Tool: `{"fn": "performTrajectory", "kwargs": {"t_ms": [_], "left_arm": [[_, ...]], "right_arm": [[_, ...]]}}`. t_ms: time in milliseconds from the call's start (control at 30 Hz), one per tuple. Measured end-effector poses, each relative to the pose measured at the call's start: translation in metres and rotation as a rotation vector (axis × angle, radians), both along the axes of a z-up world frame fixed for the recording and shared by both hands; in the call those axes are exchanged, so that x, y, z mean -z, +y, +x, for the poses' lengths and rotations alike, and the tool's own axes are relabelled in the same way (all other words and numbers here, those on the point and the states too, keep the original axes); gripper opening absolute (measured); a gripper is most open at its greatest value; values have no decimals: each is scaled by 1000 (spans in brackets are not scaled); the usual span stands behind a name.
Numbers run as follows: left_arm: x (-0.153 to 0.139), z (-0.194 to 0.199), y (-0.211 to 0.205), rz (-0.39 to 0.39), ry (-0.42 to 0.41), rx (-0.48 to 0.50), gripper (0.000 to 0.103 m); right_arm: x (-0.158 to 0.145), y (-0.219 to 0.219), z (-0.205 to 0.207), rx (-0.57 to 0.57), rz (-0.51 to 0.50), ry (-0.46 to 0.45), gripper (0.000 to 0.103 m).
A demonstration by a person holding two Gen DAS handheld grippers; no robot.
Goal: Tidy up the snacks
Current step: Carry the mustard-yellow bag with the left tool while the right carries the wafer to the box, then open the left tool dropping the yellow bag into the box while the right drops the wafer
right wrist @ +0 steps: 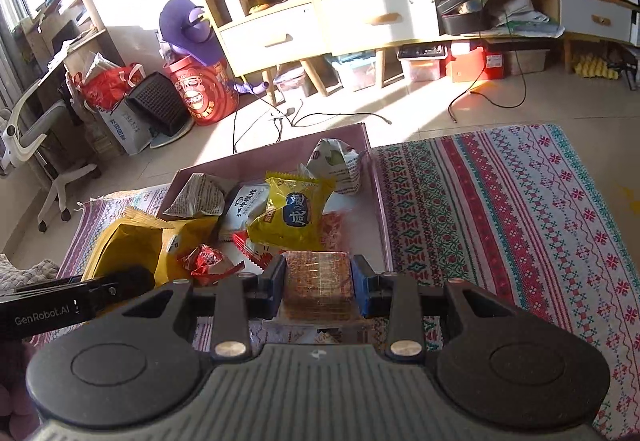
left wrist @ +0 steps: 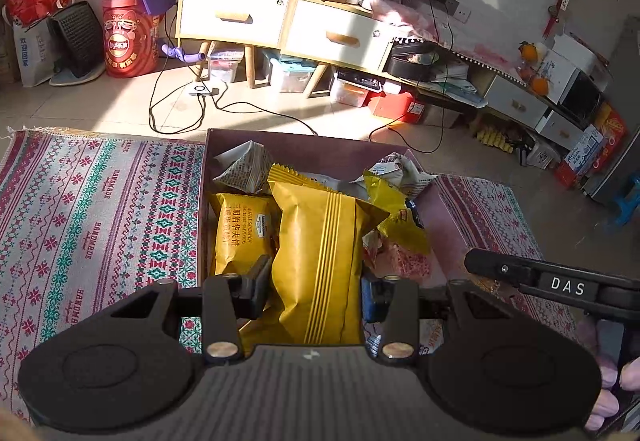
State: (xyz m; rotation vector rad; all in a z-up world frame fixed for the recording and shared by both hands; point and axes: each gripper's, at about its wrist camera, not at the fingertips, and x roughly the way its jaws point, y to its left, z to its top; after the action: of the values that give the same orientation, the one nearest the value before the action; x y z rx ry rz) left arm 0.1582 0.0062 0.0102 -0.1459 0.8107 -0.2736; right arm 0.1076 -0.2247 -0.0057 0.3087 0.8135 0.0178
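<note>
A pink box on the rug holds several snack packets. My left gripper is shut on a large yellow striped packet, held over the box's near end. Beside it lies a smaller yellow waffle packet. My right gripper is shut on a clear pack of brown biscuits, at the box's near right corner. In the right wrist view the box holds a yellow packet with a blue label, white packets and red wrappers. The left gripper's yellow packet shows at the left.
A patterned woven rug lies under the box and stretches to both sides. Cables run over the tiled floor beyond it. A wooden shelf unit with white drawers, a red drum and storage bins stand at the back.
</note>
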Motion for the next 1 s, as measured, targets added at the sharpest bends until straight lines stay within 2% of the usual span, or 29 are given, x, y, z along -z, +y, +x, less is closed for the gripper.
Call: {"fn": "performTrajectory", "kwargs": {"t_ms": [333,667,700,833,1000], "left_arm": [[20,35,-30,-25,9,-2,49],[31,50,-32,-52,31,-90,49],[30,50,-33,-47,26,-91,51],[24,47,-34,-30,6,-88,71],[17,38,-33,1,-7,-69,78]], "right_arm": [[15,-13,24,5,41,2,32],[13,-8,27,-27,72,-12,32],[12,-9,26,-26,74,-13,33],[10,-11,25,-16,71,-16,43],[7,-13,21,13,72,-15,61]]}}
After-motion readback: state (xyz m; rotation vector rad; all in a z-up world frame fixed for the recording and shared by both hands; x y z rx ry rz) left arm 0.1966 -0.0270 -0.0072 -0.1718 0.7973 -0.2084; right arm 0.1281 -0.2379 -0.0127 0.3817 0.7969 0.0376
